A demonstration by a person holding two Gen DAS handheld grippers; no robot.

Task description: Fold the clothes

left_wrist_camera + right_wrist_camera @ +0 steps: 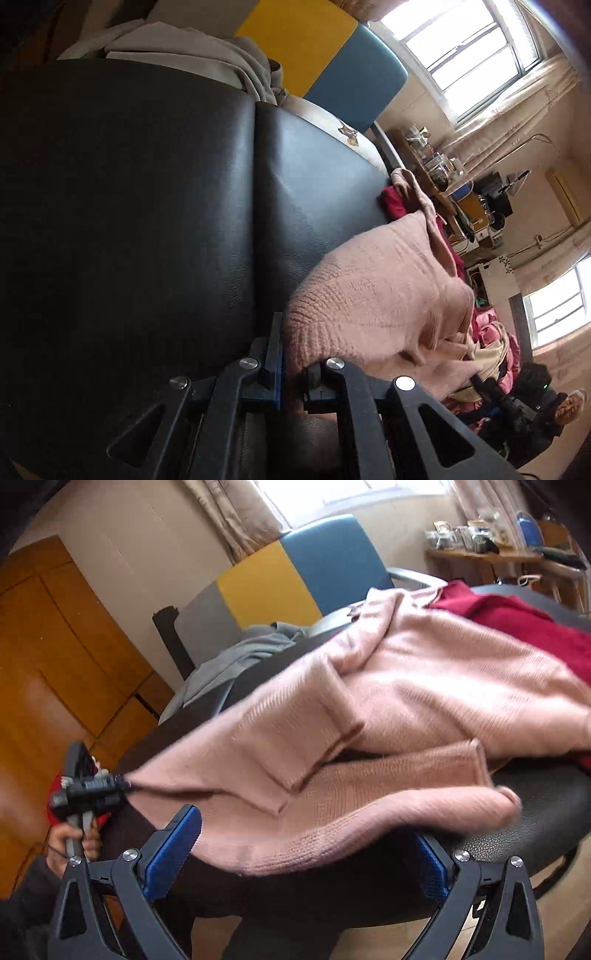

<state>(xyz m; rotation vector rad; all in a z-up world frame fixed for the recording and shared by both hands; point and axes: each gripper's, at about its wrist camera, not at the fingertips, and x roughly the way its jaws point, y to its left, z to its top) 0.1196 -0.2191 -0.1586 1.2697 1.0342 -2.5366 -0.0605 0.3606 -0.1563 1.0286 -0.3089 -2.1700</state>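
Presently, one pink knitted sweater (388, 716) lies draped over the black leather seat (546, 812) of a chair, filling the centre and right of the right wrist view; one sleeve is stretched toward the lower left of that frame.

Left gripper (123, 784): seen from outside only in the right wrist view, at lower left, held in a hand (77, 843), its jaws closed on the sleeve end of the sweater. The left wrist view gives the same grip from behind: the left gripper (291, 365) at lower centre, jaws pinched on the ribbed knit edge of the pink sweater (373, 302), with black leather (147, 203) filling the left half of the frame.

Right gripper (310, 845): shown at the bottom of the right wrist view, jaws wide apart with blue pads, holding nothing; the sweater's lower hem lies between and just above them.

Shown in the right wrist view alone: one orange-brown wooden cabinet (55, 664), left.

Shown in the left wrist view alone: two bright windows (476, 51), upper right and lower right.

Shown in both:
- One dark red knitted garment (524, 624), beneath the sweater at upper right.
- One grey garment (236, 657), centre left.
- One yellow and blue chair back (295, 572), upper centre.
- One cluttered wooden side table (491, 555), upper right.
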